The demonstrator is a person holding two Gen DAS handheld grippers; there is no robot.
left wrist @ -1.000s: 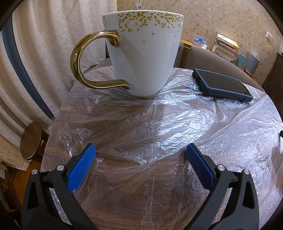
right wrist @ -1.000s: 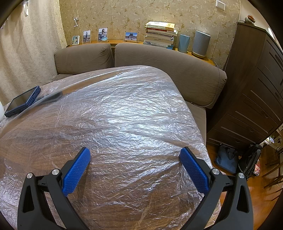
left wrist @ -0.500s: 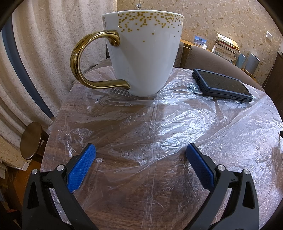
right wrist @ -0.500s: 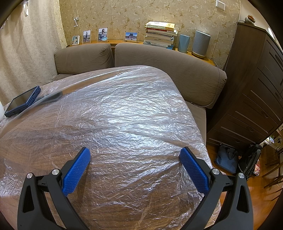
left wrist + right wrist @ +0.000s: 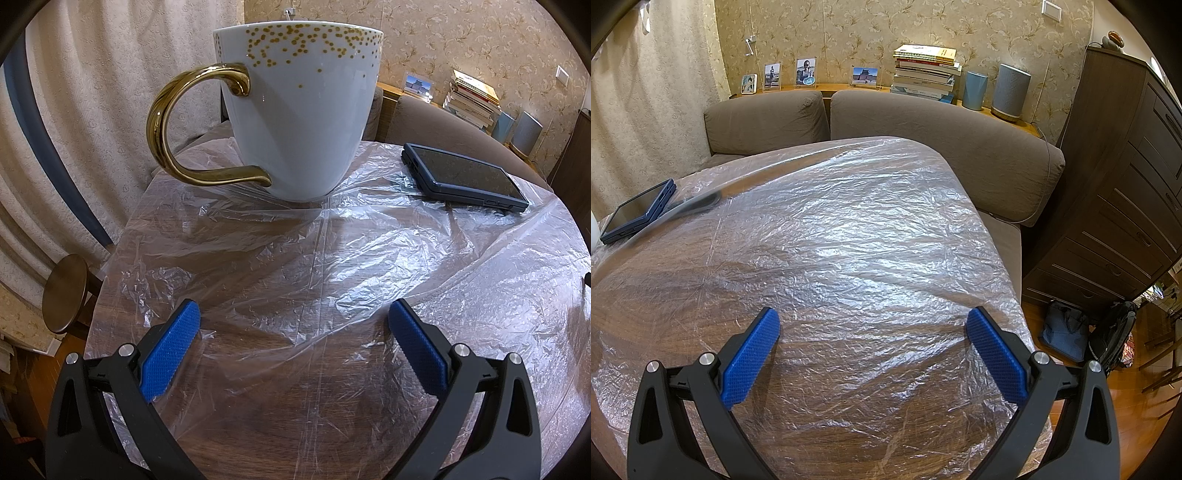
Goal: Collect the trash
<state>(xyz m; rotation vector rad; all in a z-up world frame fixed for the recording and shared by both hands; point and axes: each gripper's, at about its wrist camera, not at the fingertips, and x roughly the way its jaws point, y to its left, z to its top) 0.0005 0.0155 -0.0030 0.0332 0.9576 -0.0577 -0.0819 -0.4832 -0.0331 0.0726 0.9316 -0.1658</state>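
On the tabletop [image 5: 110,258], going from its left edge, a thin clear plastic sheet [image 5: 295,258] lay spread and wrinkled over the wood; the left tool [image 5: 293,325] hovered just above it with its blue pads [image 5: 168,354] spread wide and nothing between them; beyond it stood a white mug [image 5: 299,122] with gold dots and a gold handle, upright on the sheet; to the right of the mug lay a dark tablet [image 5: 465,177], also on the plastic, near the far edge; further right the right tool [image 5: 873,328] hung over a bare stretch of the same sheet [image 5: 849,240], likewise gaping wide and holding nothing; past the tabletop were a brown sofa [image 5: 942,147] and a dark wooden cabinet [image 5: 1126,184]; no loose scrap, wrapper or bin showed in either view, so the only likely trash seemed to be the plastic sheet itself, though that was a guess; judged so, collecting had not begun: the sheet lay flat, ungathered, and the mug and tablet were resting on it and would probably need lifting off first.
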